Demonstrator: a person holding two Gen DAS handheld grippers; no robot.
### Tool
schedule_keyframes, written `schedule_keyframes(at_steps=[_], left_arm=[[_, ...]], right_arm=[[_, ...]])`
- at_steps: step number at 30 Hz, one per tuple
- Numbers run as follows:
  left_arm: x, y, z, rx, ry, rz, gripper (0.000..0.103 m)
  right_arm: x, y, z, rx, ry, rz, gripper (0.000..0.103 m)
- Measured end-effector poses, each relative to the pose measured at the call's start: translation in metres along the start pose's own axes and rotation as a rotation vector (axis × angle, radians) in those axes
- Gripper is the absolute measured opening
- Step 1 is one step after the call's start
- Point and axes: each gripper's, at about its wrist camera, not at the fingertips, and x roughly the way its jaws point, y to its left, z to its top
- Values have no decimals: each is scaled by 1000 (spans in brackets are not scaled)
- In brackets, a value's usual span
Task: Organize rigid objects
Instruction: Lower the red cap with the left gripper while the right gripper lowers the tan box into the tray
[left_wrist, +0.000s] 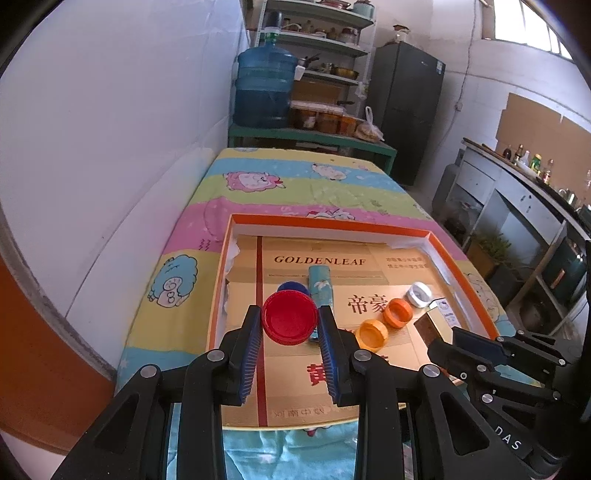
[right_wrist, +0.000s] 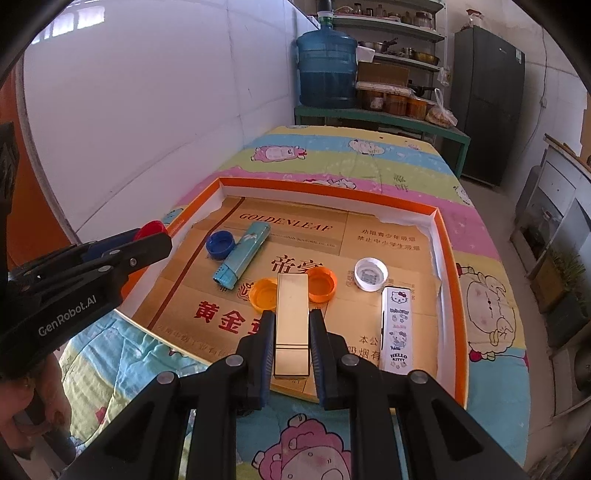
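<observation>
- The round red plastic screw cap (left_wrist: 290, 316) sits clamped between the two blue-padded jaws of the left gripper (left_wrist: 290, 334), flat top facing the camera, ribbed rim pressed by both pads.
- The slim gold metallic rectangular case (right_wrist: 291, 325) is pinched lengthwise between the jaws of the right gripper (right_wrist: 291, 343), its far end pointing away from the claw.
- Both claws hang over the shallow orange-rimmed cardboard tray (right_wrist: 448, 258), which is lined with a flattened gold carton printed with red characters and the word GOLDENLEAF.
- Just beyond the left claw, partly hidden behind the red cap, lies a round dark blue plastic cap (right_wrist: 220, 243), open side up in the right wrist view.
- Beside it, touching or nearly touching, lies a light blue patterned cylindrical tube (right_wrist: 242, 256) on its side.
- Beyond the right claw's tips, on either side of the gold case, are two caps with open sides up: a yellow-orange plastic cap (right_wrist: 261, 293) to its left and a deeper orange plastic cap (right_wrist: 323, 283) to its right.
- Further right lies a white plastic cap (right_wrist: 370, 275), open side up.
- Right of the right claw lies a white rectangular Hello Kitty case (right_wrist: 397, 328), flat on the lining, near the tray's right wall.
- The tray rests on a cartoon-printed striped cloth (right_wrist: 369, 162) covering the table.
- Well beyond the table stand a large blue water jug (right_wrist: 327, 70), metal shelves (right_wrist: 391, 48) and a dark refrigerator (right_wrist: 487, 99).
</observation>
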Motion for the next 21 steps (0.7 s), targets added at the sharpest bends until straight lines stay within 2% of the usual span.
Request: schedule_keyframes(at_steps=[15,21], left_arm=[[24,16,-5,-43,48,12,31],[38,20,-9,-51,90,18,31]], right_arm=[[14,-9,3,23,16,-7,19],[22,-13,0,35,33,8,19]])
